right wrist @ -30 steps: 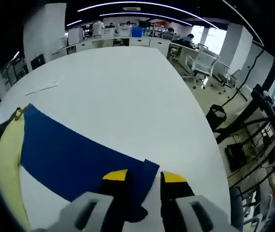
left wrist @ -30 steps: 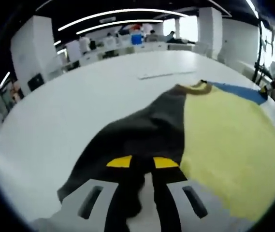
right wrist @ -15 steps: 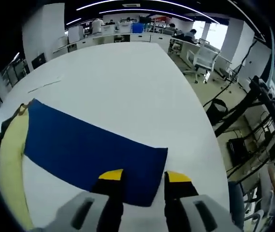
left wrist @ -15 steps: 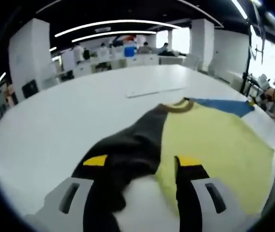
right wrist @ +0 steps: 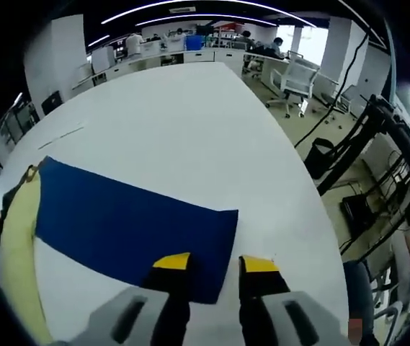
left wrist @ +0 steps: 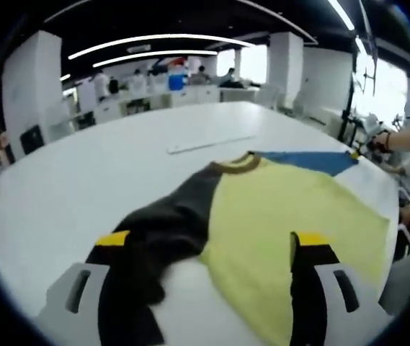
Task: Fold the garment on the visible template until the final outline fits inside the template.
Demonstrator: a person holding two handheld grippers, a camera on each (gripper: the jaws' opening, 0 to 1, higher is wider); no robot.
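left gripper view: the left gripper [left wrist: 212, 249] now stands wide open, its yellow-tipped jaws far apart at lower left and lower right of the frame, holding nothing. a second ago the jaws were close together over the dark sleeve [left wrist: 165, 223]; they have spread and the sleeve now lies released, bunched on the white table [left wrist: 82, 180] at centre left, its cuff end beside the left jaw. the garment [left wrist: 291, 216] lies spread across the centre and right, yellow body flat, collar toward the upper centre, blue sleeve [left wrist: 309, 161] at upper right.

right gripper view: the right gripper [right wrist: 215, 270] has its jaws slightly parted at the bottom centre, over the near edge of the blue sleeve [right wrist: 132, 227]; whether cloth sits between them is hard to tell. the sleeve has flattened since a second ago, its cuff corner no longer curled.

judgement: both sleeves appear laid out straight; no fold is yet made and no template outline is discernible in these views.
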